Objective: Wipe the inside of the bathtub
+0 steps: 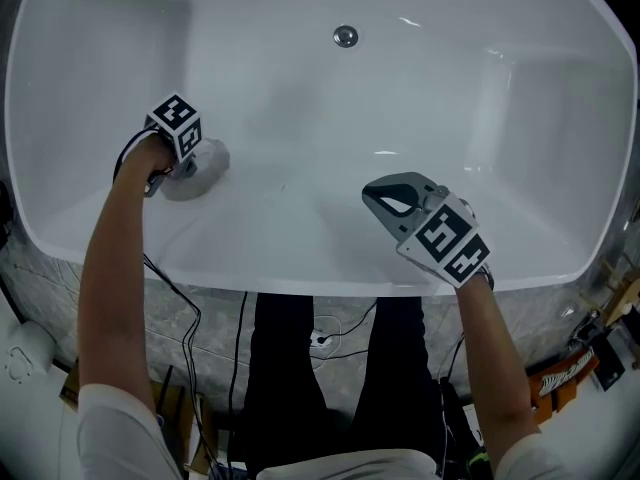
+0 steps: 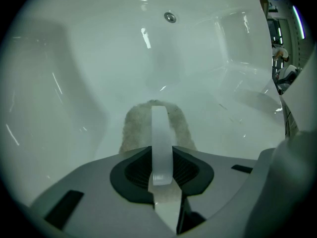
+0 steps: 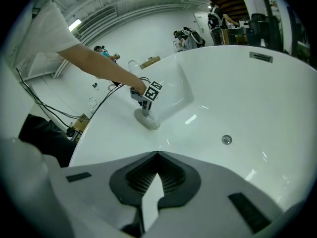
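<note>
The white bathtub (image 1: 300,268) fills the head view, its drain (image 1: 345,36) at the far side. My left gripper (image 1: 187,171) reaches down onto the near-left inner wall, shut on a grey-beige cloth (image 1: 203,176) that lies pressed against the tub surface. In the left gripper view the cloth (image 2: 133,128) bulges round the closed fingertips (image 2: 157,114) of the left gripper (image 2: 158,109). My right gripper (image 1: 385,200) hovers over the near rim, shut with nothing in it. From the right gripper view its jaws meet at the right gripper (image 3: 157,155), and the left gripper (image 3: 143,105) and cloth (image 3: 147,121) show beyond.
Cables (image 1: 185,318) and the person's dark trousers (image 1: 330,388) lie below the tub's near rim. Tools with orange handles (image 1: 585,363) sit at the lower right. The tub has a second drain view (image 3: 226,139) and a slot overflow (image 3: 260,57). People stand far behind (image 3: 188,33).
</note>
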`<state>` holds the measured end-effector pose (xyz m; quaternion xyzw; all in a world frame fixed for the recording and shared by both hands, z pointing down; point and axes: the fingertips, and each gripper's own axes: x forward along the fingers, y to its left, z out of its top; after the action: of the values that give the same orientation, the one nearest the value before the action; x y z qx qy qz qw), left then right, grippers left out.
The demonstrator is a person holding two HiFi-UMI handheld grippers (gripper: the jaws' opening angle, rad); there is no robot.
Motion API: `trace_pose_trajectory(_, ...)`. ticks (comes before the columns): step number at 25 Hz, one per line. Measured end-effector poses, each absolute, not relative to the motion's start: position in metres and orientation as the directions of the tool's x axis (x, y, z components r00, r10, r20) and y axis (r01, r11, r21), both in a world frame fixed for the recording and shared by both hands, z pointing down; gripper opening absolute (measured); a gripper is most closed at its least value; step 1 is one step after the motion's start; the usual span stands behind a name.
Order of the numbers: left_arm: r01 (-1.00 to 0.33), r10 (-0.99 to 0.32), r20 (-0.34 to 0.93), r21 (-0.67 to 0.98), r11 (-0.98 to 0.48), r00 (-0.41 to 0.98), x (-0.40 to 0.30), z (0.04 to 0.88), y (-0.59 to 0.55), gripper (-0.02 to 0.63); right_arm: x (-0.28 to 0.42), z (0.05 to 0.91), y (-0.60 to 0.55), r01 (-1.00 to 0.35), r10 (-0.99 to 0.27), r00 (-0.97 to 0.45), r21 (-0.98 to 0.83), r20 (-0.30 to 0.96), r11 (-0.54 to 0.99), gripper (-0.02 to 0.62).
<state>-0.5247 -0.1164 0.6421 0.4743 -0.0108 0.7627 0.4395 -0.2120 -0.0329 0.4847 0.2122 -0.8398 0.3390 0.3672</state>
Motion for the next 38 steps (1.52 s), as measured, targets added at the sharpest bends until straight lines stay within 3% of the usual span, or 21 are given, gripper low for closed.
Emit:
trace_pose_trajectory(14, -0.659, 0.669, 0.724, 0.422, -0.623, -0.169, -0.417, 0.650, -0.082, 0.097, -0.110, 0.486, 0.002, -0.650, -0.136, -0.621, -0.410, 0.772, 0.640, 0.003)
trace_pose_trajectory(38, -0.609, 0.691, 0.704, 0.478, -0.633, -0.167, -0.316, 0.657, -0.051, 0.097, -0.036, 0.480, 0.034, -0.733, -0.220, -0.589, -0.400, 0.777, 0.551, 0.003)
